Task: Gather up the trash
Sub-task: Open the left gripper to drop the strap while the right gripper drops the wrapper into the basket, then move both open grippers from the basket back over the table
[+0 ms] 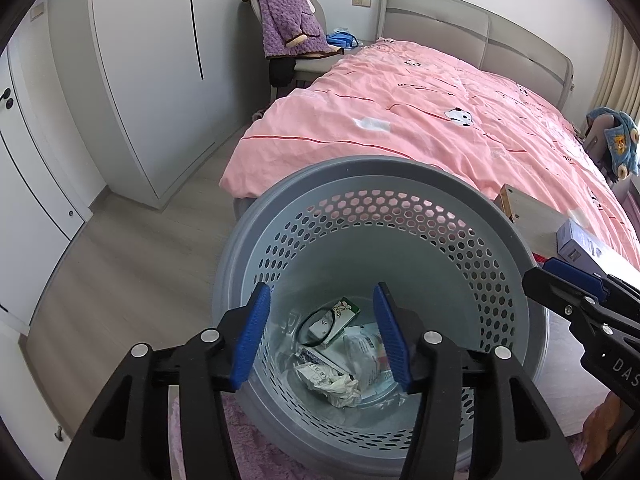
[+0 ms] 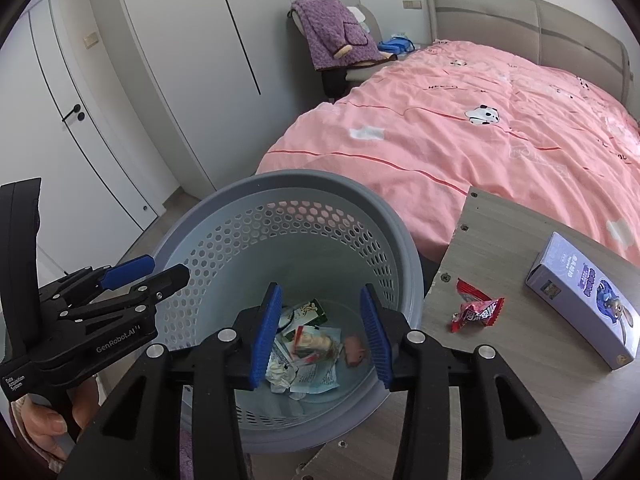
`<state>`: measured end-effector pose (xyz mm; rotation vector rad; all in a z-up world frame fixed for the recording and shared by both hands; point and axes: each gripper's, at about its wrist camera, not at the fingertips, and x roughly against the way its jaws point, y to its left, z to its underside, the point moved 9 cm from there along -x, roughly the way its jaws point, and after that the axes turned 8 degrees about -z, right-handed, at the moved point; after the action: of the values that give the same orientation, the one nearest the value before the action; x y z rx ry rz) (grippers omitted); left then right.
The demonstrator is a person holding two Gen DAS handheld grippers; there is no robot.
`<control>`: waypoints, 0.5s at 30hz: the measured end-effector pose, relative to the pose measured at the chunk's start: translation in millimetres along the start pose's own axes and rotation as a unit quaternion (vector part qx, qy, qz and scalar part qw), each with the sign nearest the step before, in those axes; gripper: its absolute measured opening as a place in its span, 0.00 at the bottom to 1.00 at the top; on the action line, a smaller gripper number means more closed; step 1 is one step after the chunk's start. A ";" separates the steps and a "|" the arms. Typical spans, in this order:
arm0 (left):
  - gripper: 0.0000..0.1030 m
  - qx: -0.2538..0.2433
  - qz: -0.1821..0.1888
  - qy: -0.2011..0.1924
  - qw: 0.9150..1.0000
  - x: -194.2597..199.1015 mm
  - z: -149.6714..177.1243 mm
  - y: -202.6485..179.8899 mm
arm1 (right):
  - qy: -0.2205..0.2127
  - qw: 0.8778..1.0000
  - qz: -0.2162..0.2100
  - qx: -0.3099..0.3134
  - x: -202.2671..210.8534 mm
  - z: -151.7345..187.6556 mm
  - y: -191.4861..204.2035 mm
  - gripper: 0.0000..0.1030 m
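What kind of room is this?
A bedroom, most likely. There is a big bed with a pink quilt, a tall white wardrobe along the wall, and a purple robe draped over a chair.

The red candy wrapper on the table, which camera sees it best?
The right wrist view. There the red candy wrapper lies in plain sight on the wooden table, between the bin and the purple box. The left wrist view shows at most a red sliver at the table's edge, beside the right gripper.
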<state>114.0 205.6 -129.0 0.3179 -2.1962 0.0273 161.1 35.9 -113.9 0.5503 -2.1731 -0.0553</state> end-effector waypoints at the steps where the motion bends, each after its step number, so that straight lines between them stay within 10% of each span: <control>1: 0.52 0.000 -0.001 0.000 1.000 0.4 -0.1 0.2 | 0.000 1.000 0.000 0.000 0.0 0.0 0.0 0.40; 15: 0.60 0.006 -0.006 -0.008 1.000 6.5 -0.7 5.2 | -0.002 1.000 0.001 0.000 1.6 0.3 1.9 0.40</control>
<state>109.6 209.3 -122.9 0.3390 -2.2111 0.0303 159.4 37.0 -112.4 0.5489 -2.1776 -0.0543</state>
